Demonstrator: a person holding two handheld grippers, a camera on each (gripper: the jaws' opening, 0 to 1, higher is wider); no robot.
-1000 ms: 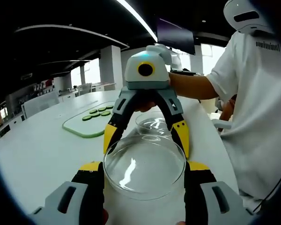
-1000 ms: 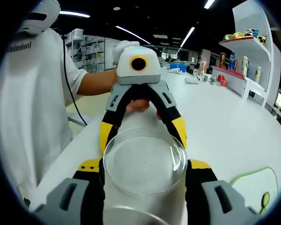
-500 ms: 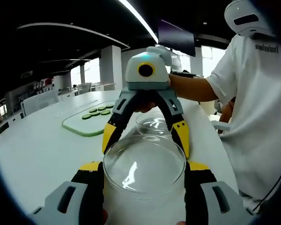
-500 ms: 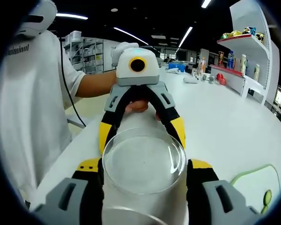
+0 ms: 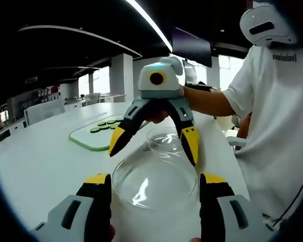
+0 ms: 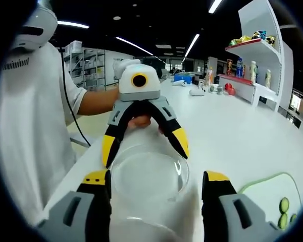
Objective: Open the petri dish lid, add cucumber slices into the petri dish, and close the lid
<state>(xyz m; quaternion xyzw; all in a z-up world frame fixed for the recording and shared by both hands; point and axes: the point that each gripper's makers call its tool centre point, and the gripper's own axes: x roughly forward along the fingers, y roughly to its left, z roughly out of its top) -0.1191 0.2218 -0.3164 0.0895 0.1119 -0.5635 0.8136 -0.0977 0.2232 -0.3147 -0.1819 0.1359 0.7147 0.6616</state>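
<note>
1. The left gripper (image 5: 155, 180) has its yellow-tipped jaws closed in on the two sides of a clear glass lid (image 5: 141, 189). I take it for the lid and not the base, though clear glass against a white table makes that hard to confirm.
2. The right gripper (image 6: 156, 177) faces it from the other side with its jaws spread wide. In the left gripper view its tips sit just above the lid's far rim, not pinching it.
3. Risk one: the lid hangs on a single two-point pinch across smooth glass. A tilt of the hand or a slackening squeeze could let it pivot or slide out and hit the table (image 5: 40, 166).
4. Risk two: the right gripper's tips are very near the rim. A careless sweep there could knock the lid loose.
5. The petri dish base (image 5: 164, 137) stands on the table just behind the lid, uncovered and holding nothing that I can see. It is light, so an arm crossing it could nudge it toward the table edge beside the person.
6. The cucumber slices (image 5: 105, 125) lie on a green cutting board (image 5: 86, 141) well apart from the dish. Thin wet slices may slip or fold in hard jaws, or drop while being carried across.
</note>
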